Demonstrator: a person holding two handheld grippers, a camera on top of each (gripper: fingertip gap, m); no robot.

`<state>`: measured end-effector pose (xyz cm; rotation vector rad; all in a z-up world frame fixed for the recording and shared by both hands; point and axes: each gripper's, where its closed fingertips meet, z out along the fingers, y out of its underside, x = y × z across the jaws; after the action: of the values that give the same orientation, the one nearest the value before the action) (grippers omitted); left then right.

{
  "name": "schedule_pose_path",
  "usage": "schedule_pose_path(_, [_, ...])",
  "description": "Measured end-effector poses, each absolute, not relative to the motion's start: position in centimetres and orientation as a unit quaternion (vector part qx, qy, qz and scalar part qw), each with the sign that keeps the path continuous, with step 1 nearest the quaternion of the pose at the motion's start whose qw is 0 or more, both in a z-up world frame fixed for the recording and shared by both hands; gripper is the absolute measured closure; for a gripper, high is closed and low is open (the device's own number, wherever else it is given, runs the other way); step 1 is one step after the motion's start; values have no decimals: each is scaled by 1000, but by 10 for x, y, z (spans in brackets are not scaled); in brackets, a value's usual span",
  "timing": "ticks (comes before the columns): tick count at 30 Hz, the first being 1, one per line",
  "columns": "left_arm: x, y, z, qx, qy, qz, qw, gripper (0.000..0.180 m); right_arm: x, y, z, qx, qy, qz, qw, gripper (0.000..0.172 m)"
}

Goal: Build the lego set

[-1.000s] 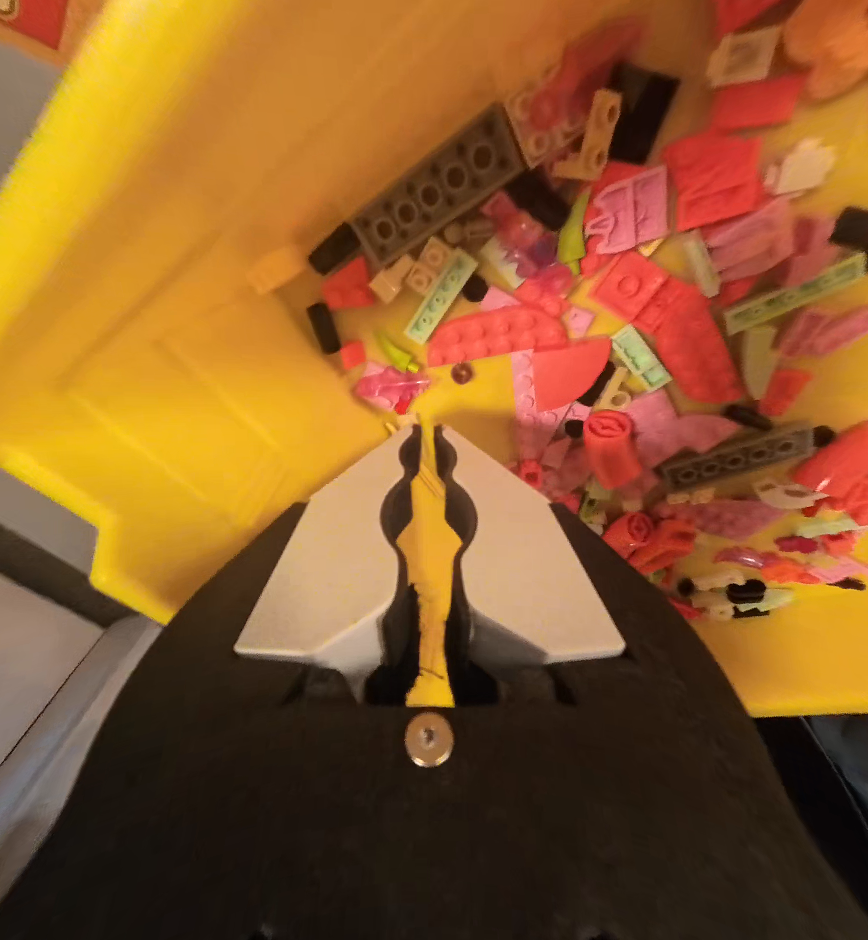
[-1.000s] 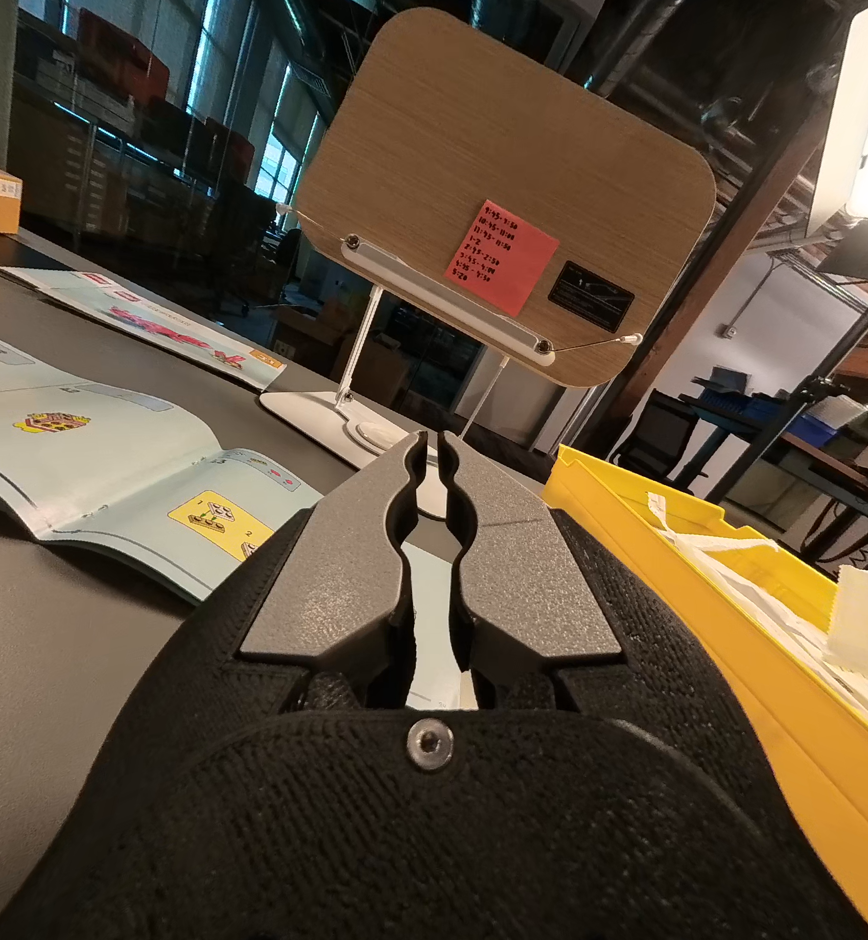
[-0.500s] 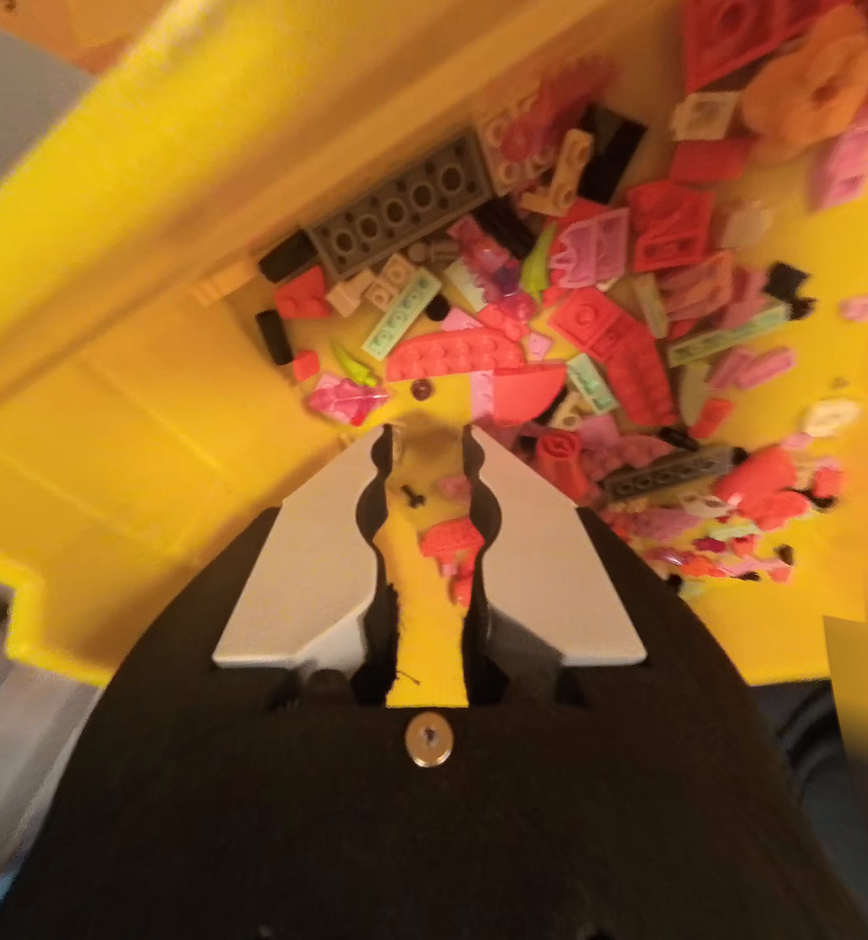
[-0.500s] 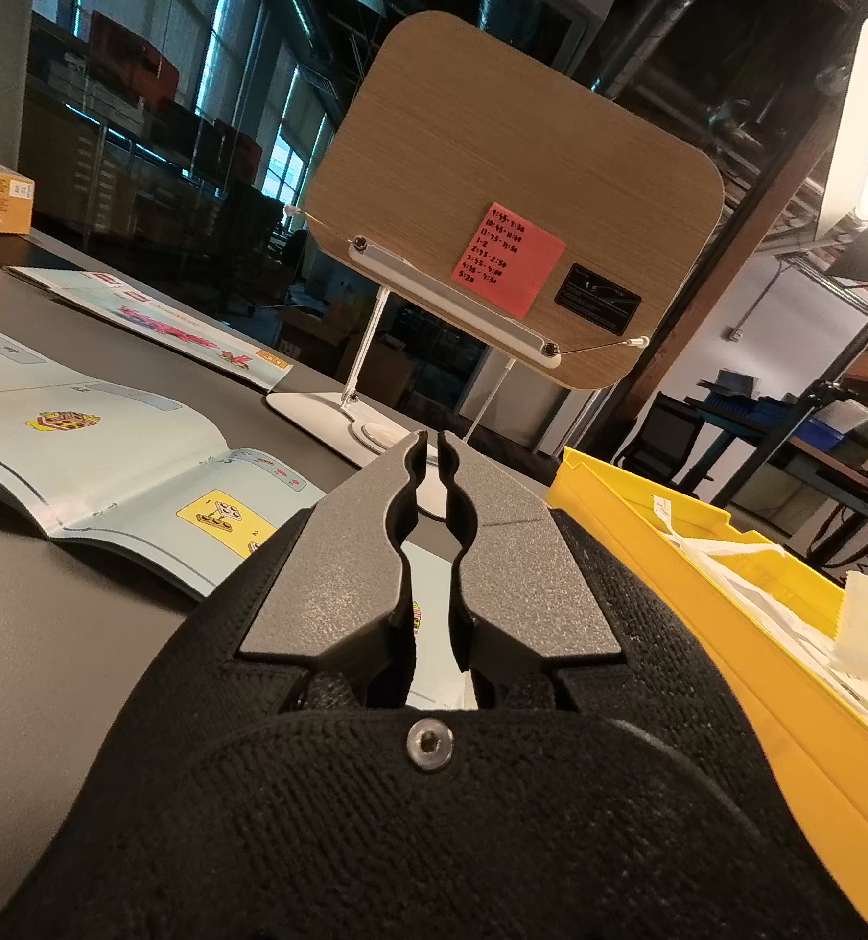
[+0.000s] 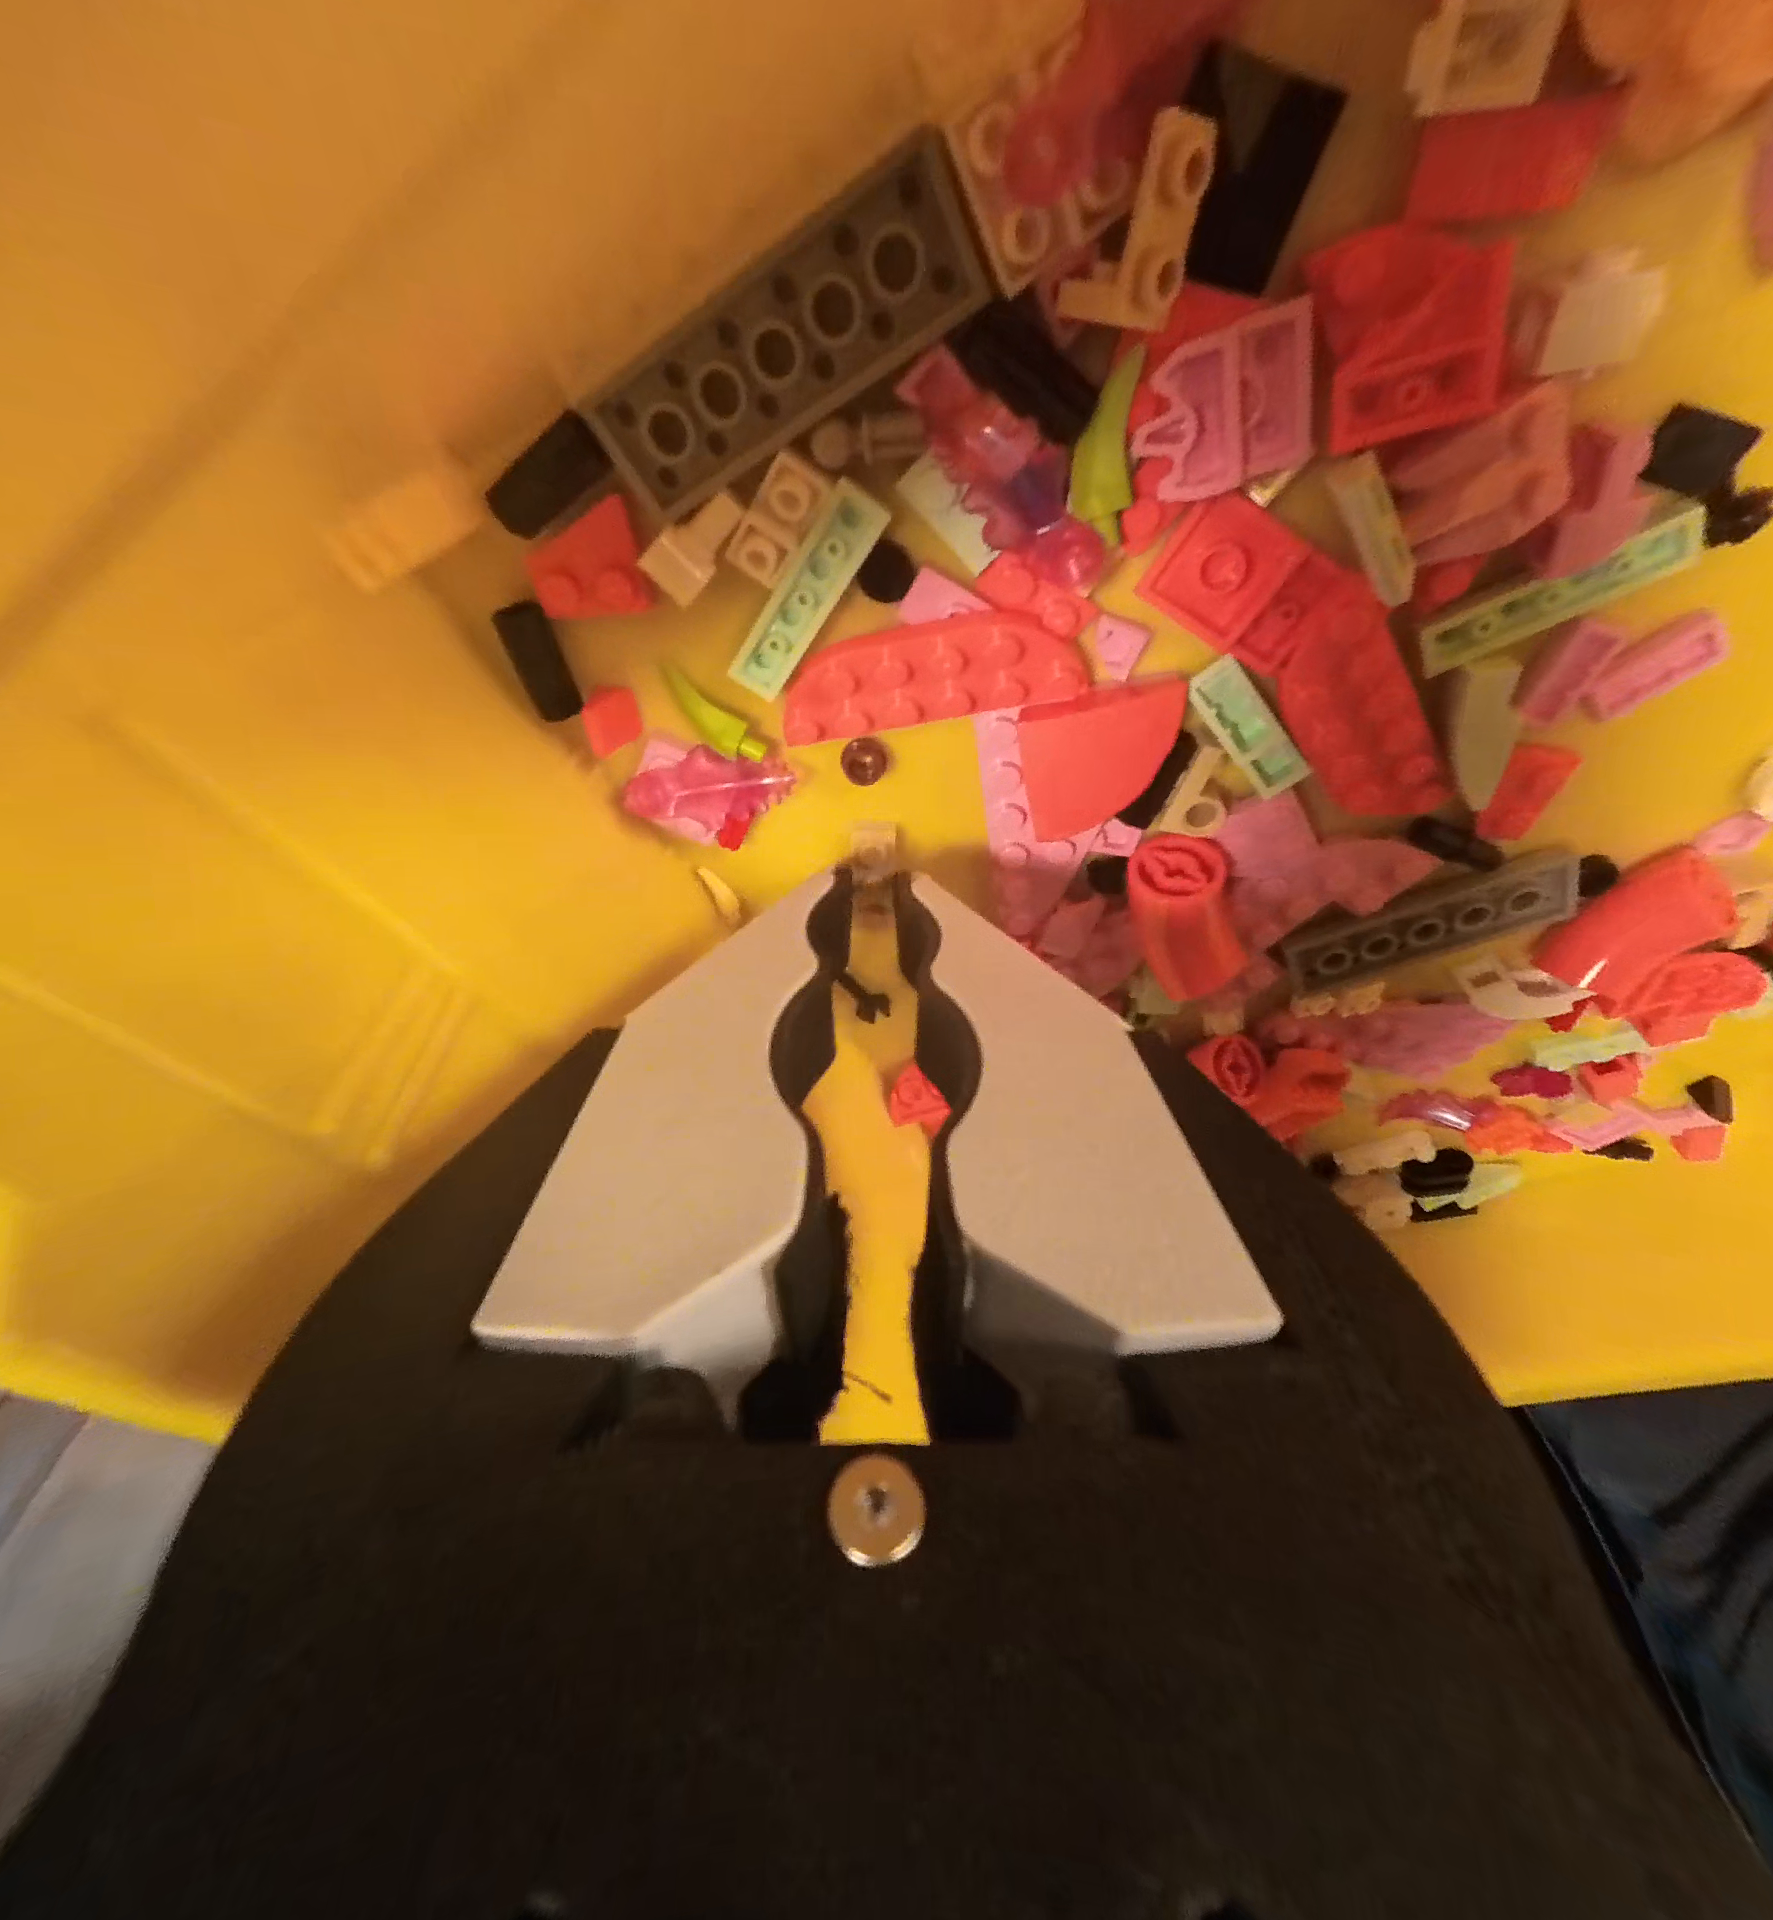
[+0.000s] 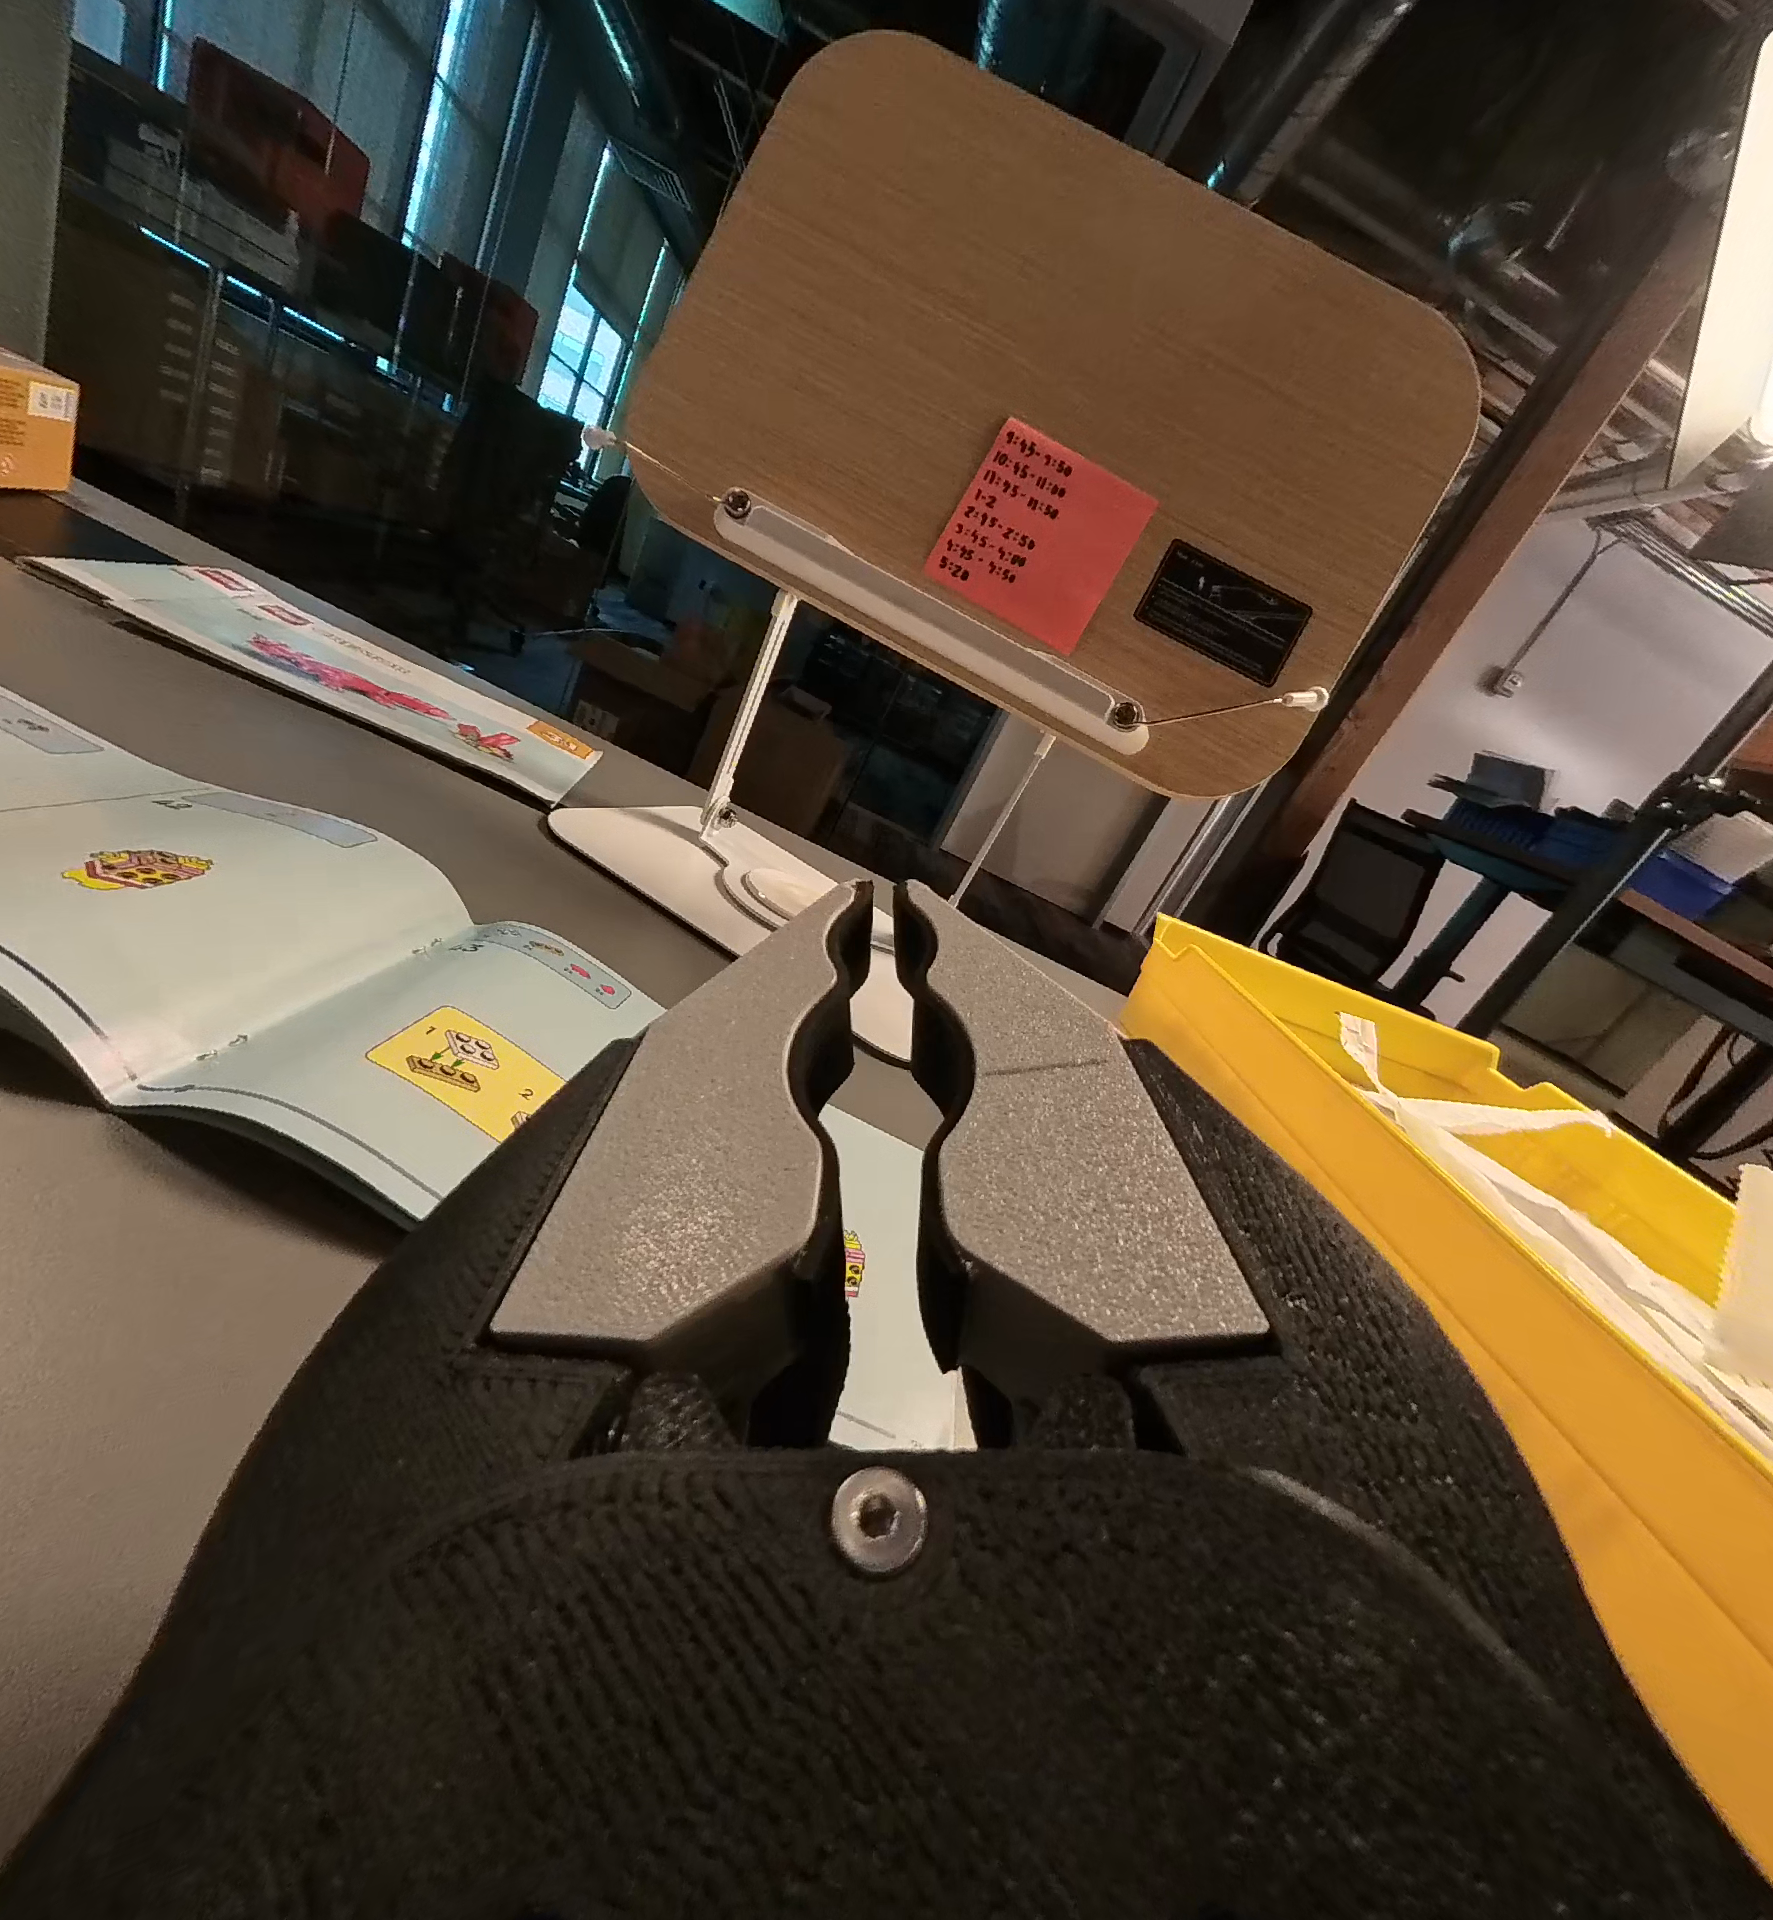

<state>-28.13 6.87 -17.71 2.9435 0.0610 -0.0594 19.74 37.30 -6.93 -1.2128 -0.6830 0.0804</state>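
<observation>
Left gripper (image 5: 871,896) pinching a small pale brick (image 5: 874,858) at the tips, low inside the yellow bin (image 5: 238,779), loose bricks (image 5: 1225,582) far right. Right gripper (image 6: 882,902) pressed together and bare above the dark table (image 6: 82,1299), open booklet (image 6: 238,966) left, wooden stand (image 6: 1017,395) beyond.

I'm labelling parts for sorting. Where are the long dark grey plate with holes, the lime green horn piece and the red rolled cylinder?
long dark grey plate (image 5: 788,322), left wrist view, middle of its holed face.
lime green horn piece (image 5: 707,715), left wrist view, mid-curve.
red rolled cylinder (image 5: 1183,914), left wrist view, its side.

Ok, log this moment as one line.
left gripper: shut on small clear brick over yellow bin | right gripper: shut, empty, above table
</observation>
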Motion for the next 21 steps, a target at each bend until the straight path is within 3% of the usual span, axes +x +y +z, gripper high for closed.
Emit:
schedule_pose_path(6, [-281,76,-163,997,8,-55,56,175,202,374,-67,-562,-301,43,769,170])
schedule_pose_path(13, [-194,133,-38,958,-33,-14,-286,175,218,377,-57,-561,-263,54,783,170])
schedule_pose_path(16, [-108,140,8,913,-103,46,-393,174,219,380,-58,-551,-284,49,783,170])
schedule_pose_path(18, [-42,143,15,890,-161,93,-417,175,222,384,-61,-541,-313,32,780,170])
schedule_pose_path(21, [62,145,-12,873,-250,176,-379,175,234,393,-63,-537,-323,26,779,170])
